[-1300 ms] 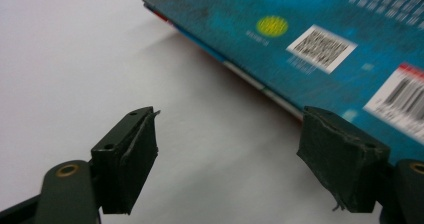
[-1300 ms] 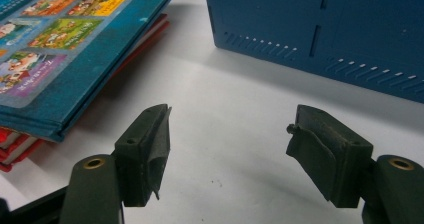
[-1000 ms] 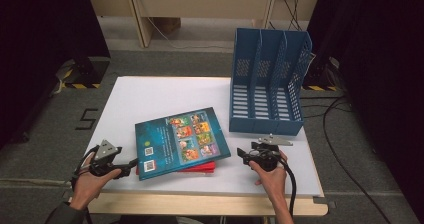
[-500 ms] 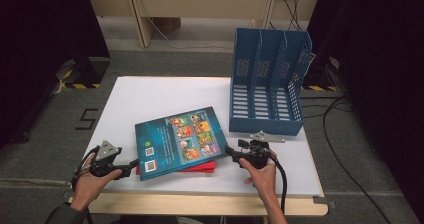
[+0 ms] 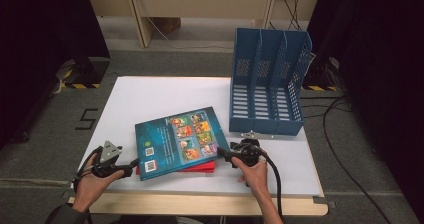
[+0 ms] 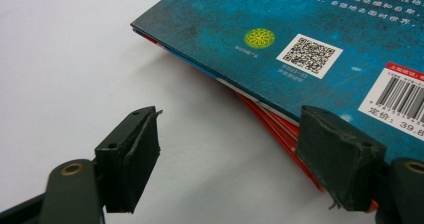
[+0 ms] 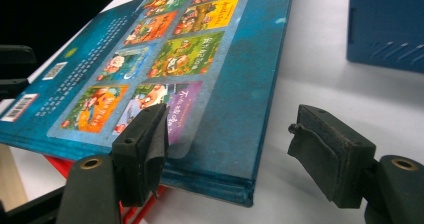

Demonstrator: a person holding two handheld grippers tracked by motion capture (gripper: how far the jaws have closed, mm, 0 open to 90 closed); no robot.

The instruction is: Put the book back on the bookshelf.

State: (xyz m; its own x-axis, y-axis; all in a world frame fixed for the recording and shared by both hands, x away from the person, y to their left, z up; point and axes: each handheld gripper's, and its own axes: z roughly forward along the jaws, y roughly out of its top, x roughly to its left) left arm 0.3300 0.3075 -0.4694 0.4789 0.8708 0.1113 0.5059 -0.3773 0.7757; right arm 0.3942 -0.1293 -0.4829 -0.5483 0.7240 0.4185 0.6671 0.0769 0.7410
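A blue hardcover picture book (image 5: pixel 177 141) lies back cover up on a thin red book (image 5: pixel 202 167) at the front of the white table (image 5: pixel 150 94). My left gripper (image 5: pixel 133 162) is open at the stack's near-left corner. In the left gripper view (image 6: pixel 227 156) its right jaw stands against the edges of the blue book (image 6: pixel 300 14) and the red book (image 6: pixel 272 121). My right gripper (image 5: pixel 220 154) is open at the near-right corner. In the right gripper view (image 7: pixel 232 151) the blue book's (image 7: pixel 165 59) spine corner sits between the jaws, with the left jaw over the cover.
A blue three-slot file organizer (image 5: pixel 267 84) stands at the table's right rear, close behind the right hand; it also shows in the right gripper view (image 7: pixel 385 24). White tabletop stretches behind and left of the books. Cables lie on the floor at right.
My right gripper has moved left, up to the blue book's near-right corner. The left gripper and the books have stayed put.
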